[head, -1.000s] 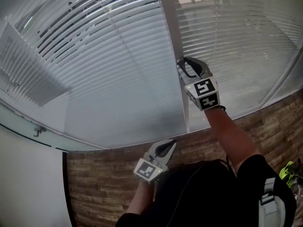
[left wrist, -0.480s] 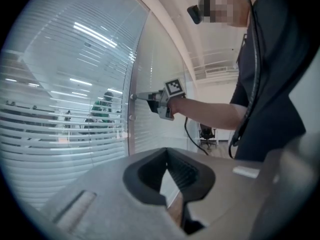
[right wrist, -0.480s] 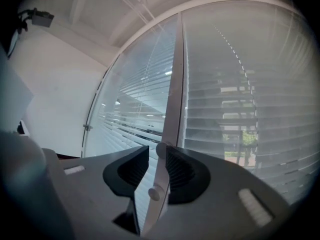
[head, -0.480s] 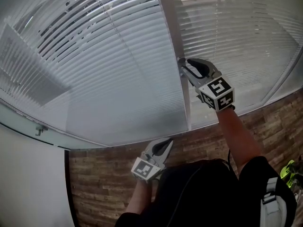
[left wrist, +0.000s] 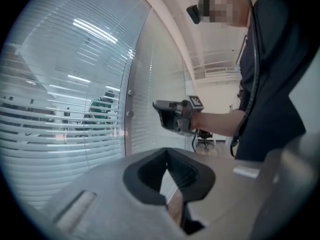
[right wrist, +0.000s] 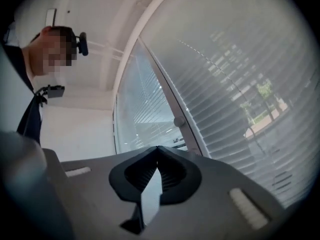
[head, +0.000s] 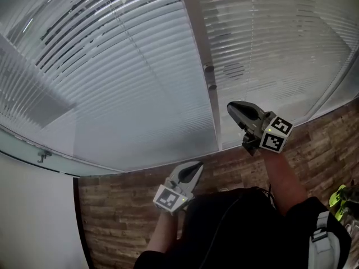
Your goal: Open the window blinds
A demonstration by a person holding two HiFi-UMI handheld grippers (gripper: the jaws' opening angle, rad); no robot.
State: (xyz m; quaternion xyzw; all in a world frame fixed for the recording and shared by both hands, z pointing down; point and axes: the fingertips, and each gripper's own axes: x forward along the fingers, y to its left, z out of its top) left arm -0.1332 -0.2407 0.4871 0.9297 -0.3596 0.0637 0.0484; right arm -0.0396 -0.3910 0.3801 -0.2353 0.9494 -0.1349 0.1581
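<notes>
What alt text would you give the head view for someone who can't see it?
A person faces lowered white window blinds with a gripper in each hand, both shut and empty. The right gripper is held near the upright frame between the panes; the left gripper sits lower, over the brick wall.

Office: window blinds (head: 129, 88), desk chair (left wrist: 204, 135)

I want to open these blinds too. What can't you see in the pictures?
- Top of the blinds: cut off by the head view's upper edge; no cord or wand shows.
- Knobs on the window post: too small in every view to tell what they do.
- What lies behind the blinds: mostly hidden by their slats, left gripper view.
</notes>
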